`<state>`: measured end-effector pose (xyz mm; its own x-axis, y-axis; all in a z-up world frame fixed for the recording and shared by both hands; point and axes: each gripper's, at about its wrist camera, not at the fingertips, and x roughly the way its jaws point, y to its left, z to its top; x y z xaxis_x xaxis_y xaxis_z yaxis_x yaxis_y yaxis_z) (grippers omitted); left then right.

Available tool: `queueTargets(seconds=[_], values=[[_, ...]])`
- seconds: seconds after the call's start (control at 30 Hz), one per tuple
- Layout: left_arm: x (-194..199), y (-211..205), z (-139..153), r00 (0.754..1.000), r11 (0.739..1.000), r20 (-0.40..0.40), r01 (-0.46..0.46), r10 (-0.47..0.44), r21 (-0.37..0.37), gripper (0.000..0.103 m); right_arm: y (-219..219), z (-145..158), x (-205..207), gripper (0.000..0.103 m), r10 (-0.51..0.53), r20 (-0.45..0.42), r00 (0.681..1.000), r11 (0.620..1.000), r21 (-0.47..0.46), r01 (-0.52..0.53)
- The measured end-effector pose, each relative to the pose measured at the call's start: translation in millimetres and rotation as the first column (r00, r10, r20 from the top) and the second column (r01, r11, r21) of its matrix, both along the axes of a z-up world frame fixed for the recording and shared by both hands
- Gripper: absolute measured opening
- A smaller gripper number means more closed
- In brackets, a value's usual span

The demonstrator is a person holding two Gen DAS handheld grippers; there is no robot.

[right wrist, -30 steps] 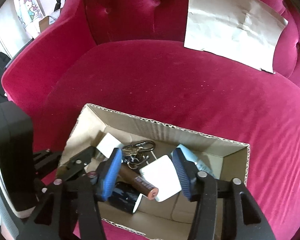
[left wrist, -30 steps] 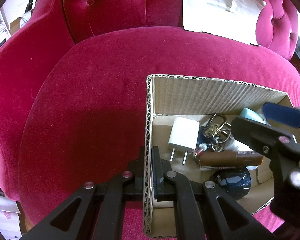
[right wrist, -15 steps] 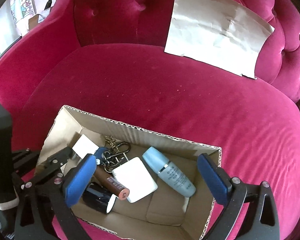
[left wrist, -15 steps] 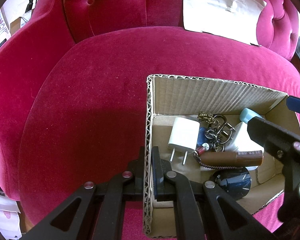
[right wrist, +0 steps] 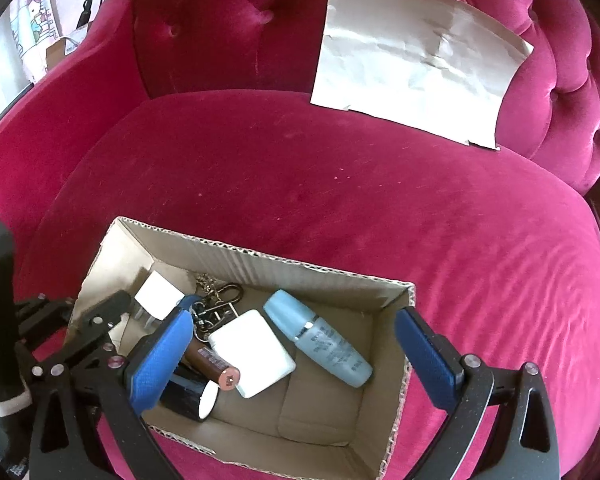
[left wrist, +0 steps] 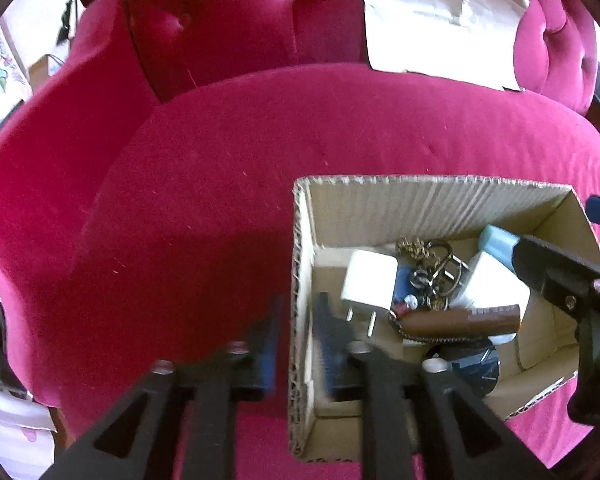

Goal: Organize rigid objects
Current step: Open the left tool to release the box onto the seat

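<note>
Since the earlier frame, the left gripper (left wrist: 296,340) has released the cardboard box (left wrist: 420,200) wall; its jaws have just been opening and stand apart astride that wall, pads clear, blurred. Left wrist view: box at four o'clock on the red velvet armchair (left wrist: 220,200), holding a white plug charger (left wrist: 370,284), keyring (left wrist: 432,276) and brown tube (left wrist: 460,320).

Right wrist view: right gripper (right wrist: 292,354) jaws spread wide, holding nothing, over the box. A pale blue bottle (right wrist: 320,338) lies at six o'clock beside a white adapter (right wrist: 252,352). A paper sheet (right wrist: 412,76) leans at one o'clock.
</note>
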<state>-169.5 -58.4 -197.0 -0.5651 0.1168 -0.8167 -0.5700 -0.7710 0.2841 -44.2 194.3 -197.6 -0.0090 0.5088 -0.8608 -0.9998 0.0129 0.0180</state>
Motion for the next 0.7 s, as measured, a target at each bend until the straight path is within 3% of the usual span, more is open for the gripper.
queueTargets(seconds=[0.03,0.1,0.23,0.3,0.7], values=[[0.5,-0.4,3.0,1.0,1.0,-0.012,-0.014,0.014,0.002,0.056,-0.9,0.7,2.2,0.103,-0.002,-0.001,1.0,1.0,0.002,0.002],[1.5,-1.8,6.3,1.0,1.0,-0.018,-0.025,0.025,0.001,0.086,-3.1,3.3,5.6,0.103,-0.014,0.002,1.0,1.0,0.006,0.014],[9.3,-1.2,15.1,1.0,1.0,-0.019,-0.01,0.01,0.014,0.091,-10.2,10.9,10.2,0.103,-0.023,0.006,1.0,1.0,0.021,0.023],[13.3,0.3,17.9,1.0,1.0,-0.021,-0.003,0.004,0.013,0.103,-14.7,14.8,13.0,0.103,-0.03,0.006,1.0,0.999,0.027,0.03],[61.0,-4.4,47.2,0.999,0.998,0.009,0.052,-0.052,0.04,0.103,-42.9,40.7,25.1,0.103,-0.082,-0.006,0.997,0.996,0.017,0.082]])
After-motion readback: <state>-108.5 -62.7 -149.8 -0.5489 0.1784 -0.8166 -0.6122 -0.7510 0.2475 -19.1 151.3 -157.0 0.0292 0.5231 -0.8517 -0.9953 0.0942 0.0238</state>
